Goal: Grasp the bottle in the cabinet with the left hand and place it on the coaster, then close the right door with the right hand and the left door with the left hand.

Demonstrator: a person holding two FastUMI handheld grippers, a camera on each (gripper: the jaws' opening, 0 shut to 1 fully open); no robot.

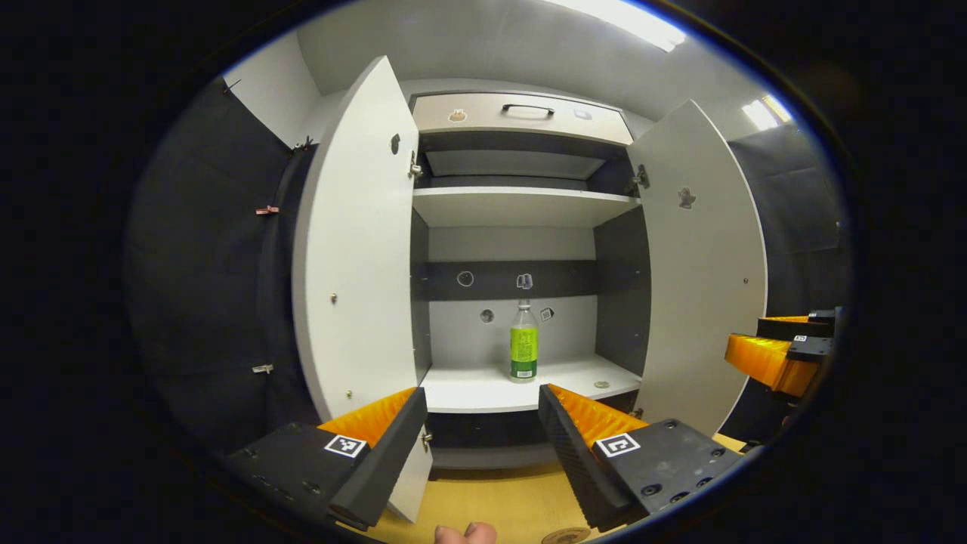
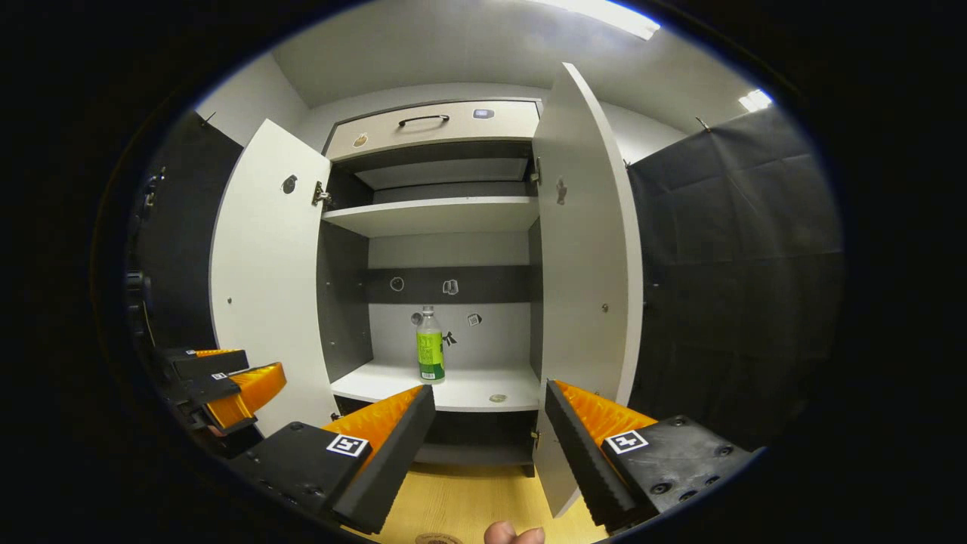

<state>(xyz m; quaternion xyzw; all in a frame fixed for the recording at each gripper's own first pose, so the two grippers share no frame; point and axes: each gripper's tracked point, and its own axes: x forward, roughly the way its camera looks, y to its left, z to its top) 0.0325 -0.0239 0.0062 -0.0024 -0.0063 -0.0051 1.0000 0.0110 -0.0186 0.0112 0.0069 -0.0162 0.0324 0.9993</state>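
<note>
A clear bottle (image 1: pixel 523 341) with a green label and white cap stands upright on the lower shelf (image 1: pixel 483 393) of a white cabinet; it appears again in the right gripper view (image 2: pixel 430 346). Both doors stand wide open: left door (image 1: pixel 355 249) (image 2: pixel 264 279), right door (image 1: pixel 702 257) (image 2: pixel 585 249). My left gripper (image 1: pixel 482 393) is open, short of the shelf edge and in line with the bottle, and is also seen at the far left (image 2: pixel 264 364). My right gripper (image 2: pixel 489 389) is open near the right door's edge. A round coaster (image 1: pixel 565 536) (image 2: pixel 438 539) lies on the wooden surface below.
Above the shelves is a drawer (image 1: pixel 521 112) with a dark handle, and an upper shelf (image 1: pixel 521 204) is bare. A small round disc (image 1: pixel 601 384) lies on the lower shelf right of the bottle. Black cloth walls flank the cabinet. A person's fingertips (image 1: pixel 464 533) show at the bottom.
</note>
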